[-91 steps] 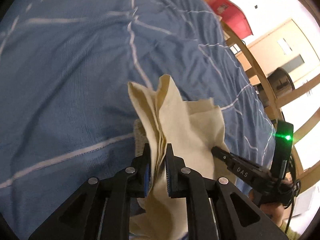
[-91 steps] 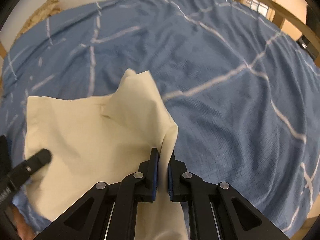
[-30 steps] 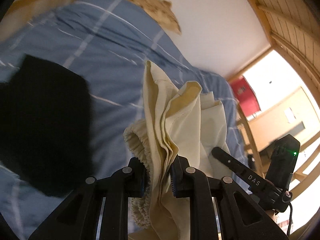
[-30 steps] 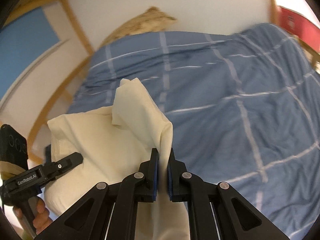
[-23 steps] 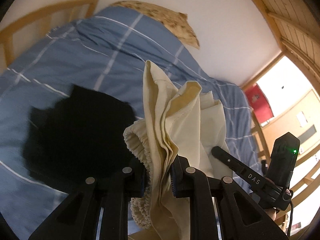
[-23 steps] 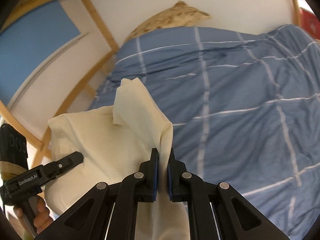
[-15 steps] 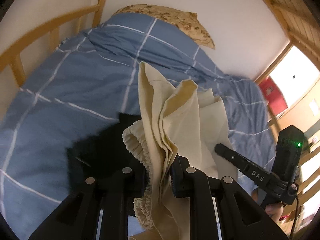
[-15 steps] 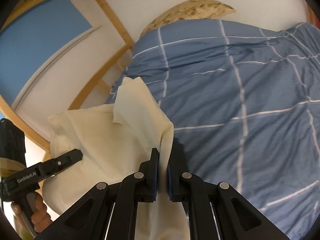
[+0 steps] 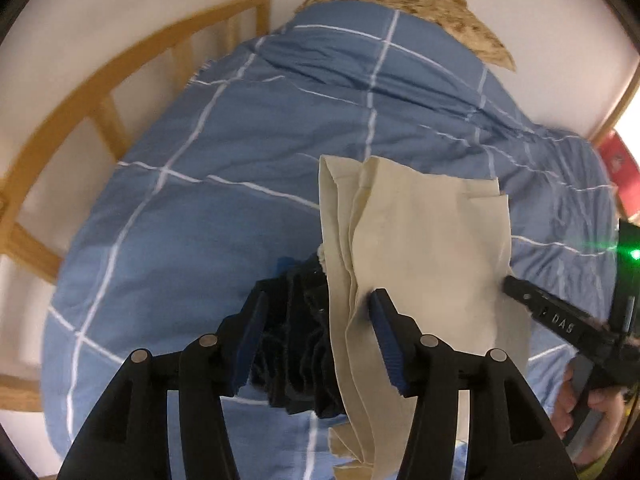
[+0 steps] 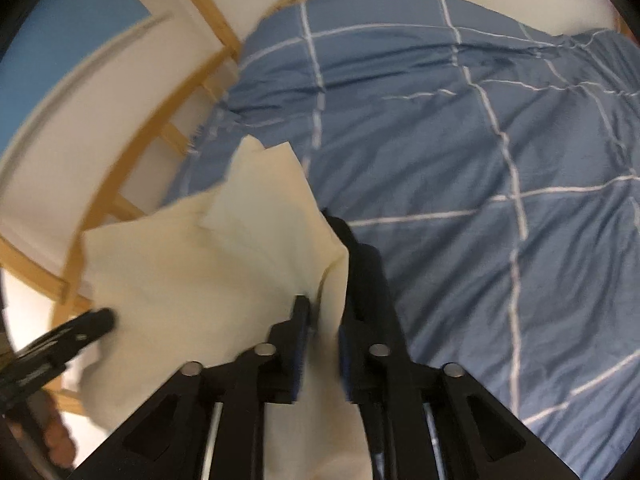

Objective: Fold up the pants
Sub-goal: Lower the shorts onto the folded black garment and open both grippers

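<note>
The folded cream pants (image 9: 420, 248) droop over a dark garment (image 9: 296, 344) that lies on the blue checked duvet (image 9: 224, 216). My left gripper (image 9: 318, 300) has its jaws opening; the pants' bunched edge hangs between them, loose against the right pad (image 9: 386, 340). In the right wrist view, the pants (image 10: 180, 264) spread out to the left. My right gripper (image 10: 322, 320) also has its jaws opening, with a slack fold of the pants in the gap. The dark garment (image 10: 360, 256) shows just past its right finger. Each gripper appears at the edge of the other's view.
A wooden bed rail (image 9: 80, 112) curves along the left, against a white wall. A speckled tan pillow (image 9: 420, 4) lies at the head of the bed. The duvet (image 10: 500, 160) stretches to the right. A person's hand (image 9: 580, 404) holds the right gripper's handle.
Both grippers have swung toward the rail side of the bed and lowered the pants over the dark garment. Both pairs of jaws, clamped on the cloth before, now stand apart.
</note>
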Motion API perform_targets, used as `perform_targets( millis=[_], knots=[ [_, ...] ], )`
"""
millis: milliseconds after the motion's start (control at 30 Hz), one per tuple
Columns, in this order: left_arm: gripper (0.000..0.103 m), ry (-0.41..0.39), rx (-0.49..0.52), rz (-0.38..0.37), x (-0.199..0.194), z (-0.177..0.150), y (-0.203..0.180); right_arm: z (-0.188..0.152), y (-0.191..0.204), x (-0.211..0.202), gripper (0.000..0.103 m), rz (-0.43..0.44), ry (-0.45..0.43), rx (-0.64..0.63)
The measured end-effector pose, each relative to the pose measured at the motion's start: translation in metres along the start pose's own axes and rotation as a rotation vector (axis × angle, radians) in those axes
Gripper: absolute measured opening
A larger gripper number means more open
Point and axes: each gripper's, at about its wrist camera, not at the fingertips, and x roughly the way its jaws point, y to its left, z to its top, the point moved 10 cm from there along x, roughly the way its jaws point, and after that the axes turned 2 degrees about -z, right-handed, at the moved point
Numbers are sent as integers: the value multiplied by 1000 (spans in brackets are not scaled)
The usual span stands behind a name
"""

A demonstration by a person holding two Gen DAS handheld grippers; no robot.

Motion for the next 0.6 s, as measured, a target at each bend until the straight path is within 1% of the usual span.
perform_targets(
  millis=[33,67,100,167,267,300,367,400,467,500,533,600],
  knots=[
    [54,-3,-7,20,-1,-2,2,-1,-8,1,38,-71,13,3],
    [55,-7,-13,32,-2,-3,3,1,-15,1,41,-105,15,17],
    [55,-9,-10,42,-3,-3,5,3,-22,-1,44,-118,10,44],
    [55,-15,16,84,-5,-4,4,9,-37,-5,44,-156,5,81],
    [55,-42,60,146,-15,2,3,20,-45,-15,44,-189,-36,44],
    [55,-70,84,180,-23,7,3,24,-43,-19,44,-181,-52,25],
    [56,-118,108,237,-37,16,5,34,-34,-24,44,-134,-78,-1],
    [56,-138,114,241,-45,20,3,39,-29,-28,44,-117,-91,-19],
    [56,-167,126,207,-57,25,-3,46,-21,-35,44,-105,-115,-51],
    [59,-186,136,197,-65,26,-10,49,-19,-41,45,-105,-136,-59],
    [63,-204,149,192,-71,26,-16,50,-17,-49,47,-99,-164,-67],
    [68,-230,176,180,-80,24,-30,51,-16,-66,68,-85,-212,-81]
  ],
)
